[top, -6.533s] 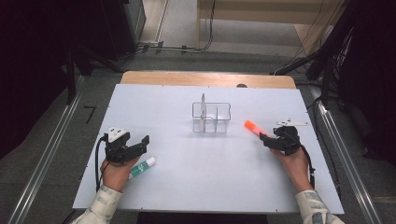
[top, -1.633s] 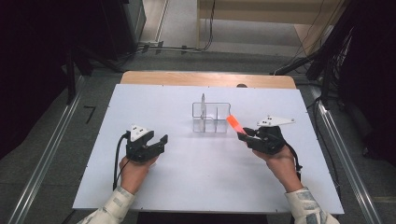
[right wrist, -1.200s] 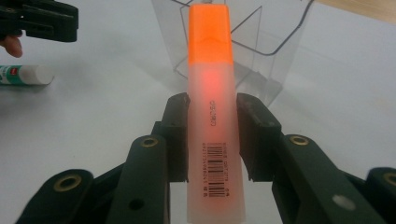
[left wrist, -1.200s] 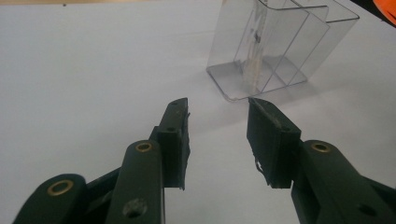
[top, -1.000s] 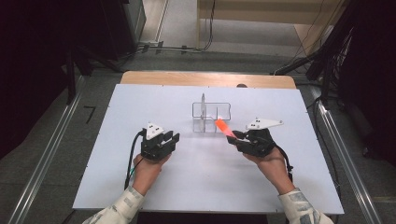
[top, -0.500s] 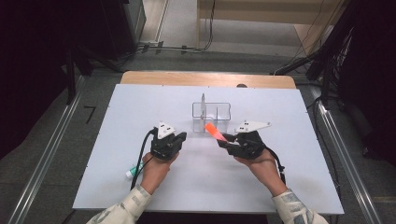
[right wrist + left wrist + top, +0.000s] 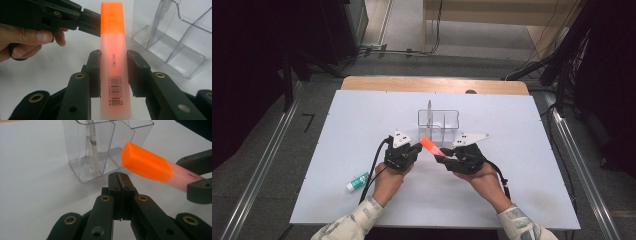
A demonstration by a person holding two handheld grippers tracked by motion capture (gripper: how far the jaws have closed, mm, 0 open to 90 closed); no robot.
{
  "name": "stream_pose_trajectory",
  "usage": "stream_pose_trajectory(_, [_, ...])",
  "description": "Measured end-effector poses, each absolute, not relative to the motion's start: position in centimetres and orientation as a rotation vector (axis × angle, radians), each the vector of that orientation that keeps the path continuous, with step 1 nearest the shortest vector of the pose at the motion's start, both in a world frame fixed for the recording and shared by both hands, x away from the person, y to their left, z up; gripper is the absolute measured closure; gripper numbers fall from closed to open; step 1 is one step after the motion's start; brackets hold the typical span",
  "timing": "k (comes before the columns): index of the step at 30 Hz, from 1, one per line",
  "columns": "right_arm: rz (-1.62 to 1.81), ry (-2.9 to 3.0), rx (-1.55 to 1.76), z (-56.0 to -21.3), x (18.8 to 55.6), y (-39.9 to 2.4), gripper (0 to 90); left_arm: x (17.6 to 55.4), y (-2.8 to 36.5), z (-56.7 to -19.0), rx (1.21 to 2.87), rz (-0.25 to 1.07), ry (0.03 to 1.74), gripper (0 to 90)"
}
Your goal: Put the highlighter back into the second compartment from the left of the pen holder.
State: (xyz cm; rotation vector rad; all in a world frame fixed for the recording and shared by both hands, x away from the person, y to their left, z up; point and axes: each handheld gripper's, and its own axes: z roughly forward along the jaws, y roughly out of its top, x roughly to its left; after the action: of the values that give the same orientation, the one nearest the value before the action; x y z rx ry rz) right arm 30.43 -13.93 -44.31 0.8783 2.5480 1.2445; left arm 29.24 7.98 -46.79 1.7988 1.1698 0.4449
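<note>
My right gripper (image 7: 445,158) (image 7: 113,66) is shut on an orange highlighter (image 7: 114,57) (image 7: 430,146) whose orange cap (image 7: 145,162) points toward my left gripper (image 7: 414,149) (image 7: 120,178). That left gripper is shut with nothing between its jaws, and its tip sits just beside the cap. A clear plastic organizer (image 7: 438,124) (image 7: 100,147) (image 7: 175,42) with compartments stands just behind both grippers; a thin pen (image 7: 92,145) stands upright in one compartment.
A small green-and-white tube (image 7: 357,181) lies on the white table (image 7: 337,145) to the left of the person's left forearm. The wooden table edge (image 7: 432,84) runs along the far side.
Both grippers have moved inward toward the table's middle, in front of the organizer. The highlighter's cap now nearly meets the left gripper's tip. The green tube stays where it lay.
</note>
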Motion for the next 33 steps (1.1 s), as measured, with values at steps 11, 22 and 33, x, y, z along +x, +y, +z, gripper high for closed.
stream_pose_trajectory(11, [1.259, 2.572, 0.892, -44.6, 30.4, -13.7, 64.3, 29.3, 7.9, -46.6, 1.774, 0.43, 1.168, 89.8])
stream_pose_trajectory(22, [1.239, 2.604, 0.887, -45.6, 30.3, -13.0, 64.3, 28.7, 7.4, -45.8, 1.764, 0.428, 1.121, 89.9])
stream_pose_trajectory(33, [1.242, 2.585, 0.89, -45.5, 30.2, -13.1, 64.4, 28.8, 7.8, -45.9, 1.759, 0.437, 1.151, 85.8])
